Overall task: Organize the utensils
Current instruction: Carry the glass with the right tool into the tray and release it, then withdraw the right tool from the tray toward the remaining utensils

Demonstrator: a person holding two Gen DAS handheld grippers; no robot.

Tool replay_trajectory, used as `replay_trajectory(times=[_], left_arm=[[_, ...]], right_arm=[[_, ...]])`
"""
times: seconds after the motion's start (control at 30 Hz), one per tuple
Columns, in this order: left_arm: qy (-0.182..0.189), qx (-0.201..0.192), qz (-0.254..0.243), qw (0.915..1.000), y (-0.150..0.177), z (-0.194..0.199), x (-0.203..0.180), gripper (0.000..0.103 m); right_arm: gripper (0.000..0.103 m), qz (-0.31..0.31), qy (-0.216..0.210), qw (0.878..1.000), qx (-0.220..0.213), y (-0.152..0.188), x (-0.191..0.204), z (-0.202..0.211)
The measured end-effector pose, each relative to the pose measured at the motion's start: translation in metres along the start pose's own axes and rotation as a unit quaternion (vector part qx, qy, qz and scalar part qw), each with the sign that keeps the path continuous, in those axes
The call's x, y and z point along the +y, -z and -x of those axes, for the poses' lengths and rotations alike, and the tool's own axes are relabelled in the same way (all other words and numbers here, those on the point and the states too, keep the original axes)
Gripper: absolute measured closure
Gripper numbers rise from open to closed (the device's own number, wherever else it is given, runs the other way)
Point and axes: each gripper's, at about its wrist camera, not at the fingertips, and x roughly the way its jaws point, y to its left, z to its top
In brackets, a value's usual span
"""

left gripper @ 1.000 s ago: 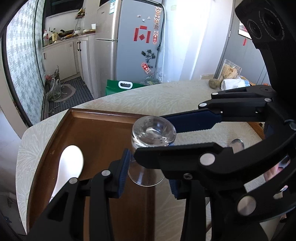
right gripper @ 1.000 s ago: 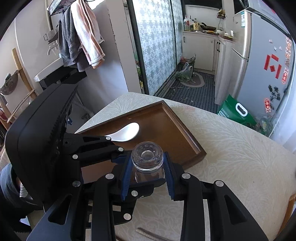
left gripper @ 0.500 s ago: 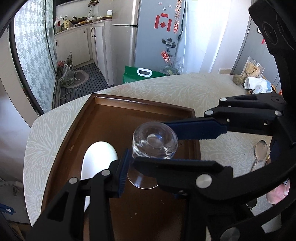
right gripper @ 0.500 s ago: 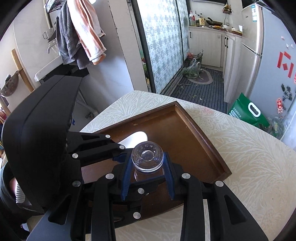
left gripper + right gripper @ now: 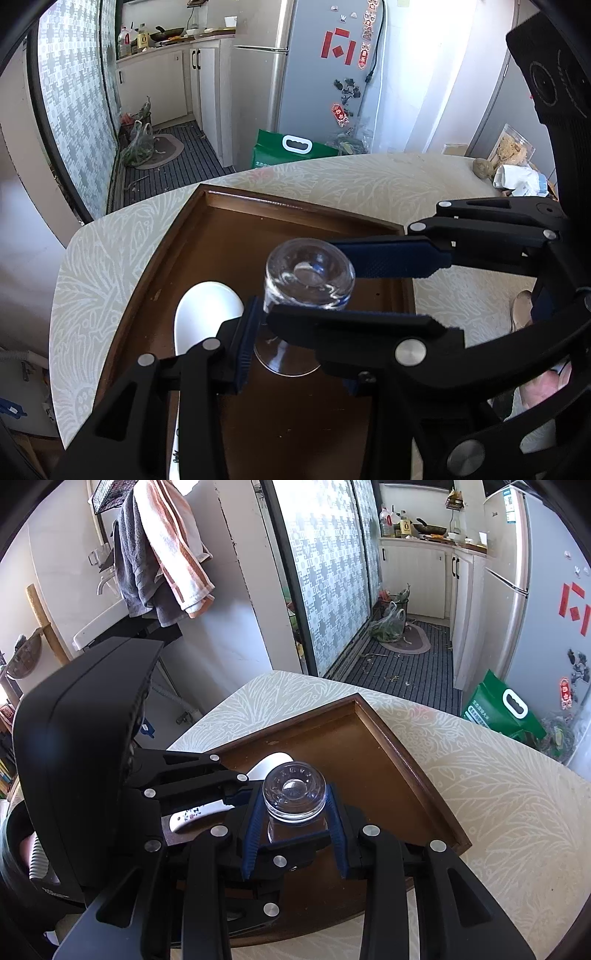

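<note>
A clear drinking glass [image 5: 308, 275] [image 5: 294, 788] hangs upside down, thick base up, over the brown wooden tray [image 5: 229, 236] [image 5: 351, 738]. Both grippers hold it at once. My left gripper [image 5: 299, 350] comes from below, shut on the glass's lower part near the rim. My right gripper [image 5: 295, 801] pinches the glass between its blue pads [image 5: 255, 823]; in the left wrist view it reaches in from the right. A white ceramic spoon [image 5: 201, 317] [image 5: 271, 762] lies in the tray just left of the glass. I cannot tell whether the rim touches the tray floor.
The tray sits on a round, leaf-patterned table [image 5: 110, 258] [image 5: 498, 794]. A metal spoon [image 5: 521, 306] lies on the table right of the tray. Bags and a jar [image 5: 517, 173] stand at the far right edge. Beyond are a fridge and a green bag on the floor.
Both grippers carried the glass from above the tray's right rim inward over the tray floor, next to the white spoon, and a little lower. Both grips stayed as they were.
</note>
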Motion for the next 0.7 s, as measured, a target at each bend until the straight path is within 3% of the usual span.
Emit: replay_trajectory(times=[0.17,0.27,0.3,0.33,0.4,0.7], left_arm=[[0.005,0.001,0.011,0.9999,0.0,0.0,0.002,0.059],[0.009,-0.004,0.017,0.9998,0.0,0.002,0.006,0.042],[0.01,-0.007,0.017,0.9998,0.001,0.004,0.006,0.034],[0.013,-0.009,0.015,0.9998,0.001,0.004,0.006,0.031],[0.016,-0.015,0.014,0.9997,0.002,0.007,0.005,0.027],[0.017,-0.025,0.013,0.9995,0.002,0.011,0.001,0.022]], right_arm=[[0.07,-0.002,0.001,1.0,-0.002,-0.002,0.001,-0.002],[0.069,-0.01,-0.005,1.0,0.005,-0.001,-0.001,-0.002],[0.064,-0.014,-0.003,1.0,0.006,-0.001,-0.002,-0.001],[0.049,-0.017,0.004,1.0,0.003,-0.001,-0.003,0.0],[0.035,-0.016,0.011,1.0,-0.008,-0.001,-0.004,0.004],[0.031,-0.009,0.015,1.0,-0.01,0.0,0.0,0.011]])
